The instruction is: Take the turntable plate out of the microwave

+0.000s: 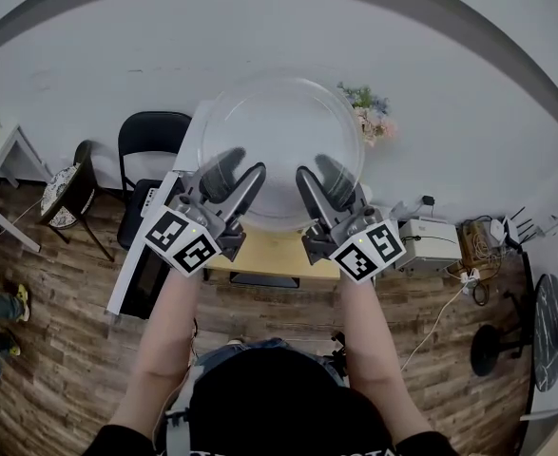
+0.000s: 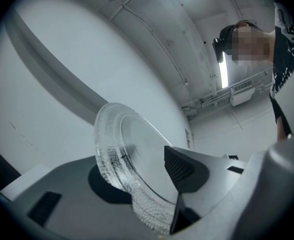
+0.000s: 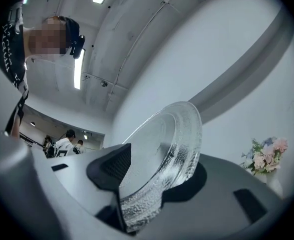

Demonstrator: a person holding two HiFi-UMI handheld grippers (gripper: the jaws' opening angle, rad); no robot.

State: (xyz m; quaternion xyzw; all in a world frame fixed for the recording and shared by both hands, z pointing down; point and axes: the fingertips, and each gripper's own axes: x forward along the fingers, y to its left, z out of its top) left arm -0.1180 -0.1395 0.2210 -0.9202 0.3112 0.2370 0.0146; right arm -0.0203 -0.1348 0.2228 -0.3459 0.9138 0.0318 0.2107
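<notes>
The clear glass turntable plate (image 1: 283, 131) is held up in the air in front of the white wall, tilted, with both grippers on its near rim. My left gripper (image 1: 240, 171) is shut on the rim's left part, one finger on each face of the glass. My right gripper (image 1: 318, 171) is shut on the rim's right part in the same way. In the left gripper view the pebbled rim of the plate (image 2: 131, 149) runs between the pads of the left gripper (image 2: 141, 176). The right gripper view shows the plate (image 3: 172, 144) clamped edge-on in the right gripper (image 3: 152, 174).
Below the plate stand a white microwave (image 1: 150, 255) and a wooden table top (image 1: 269, 253). A black chair (image 1: 150, 141) is at the left, flowers (image 1: 374, 117) by the wall, and a white device (image 1: 429, 240) with cables at the right. People (image 3: 66, 141) stand far off.
</notes>
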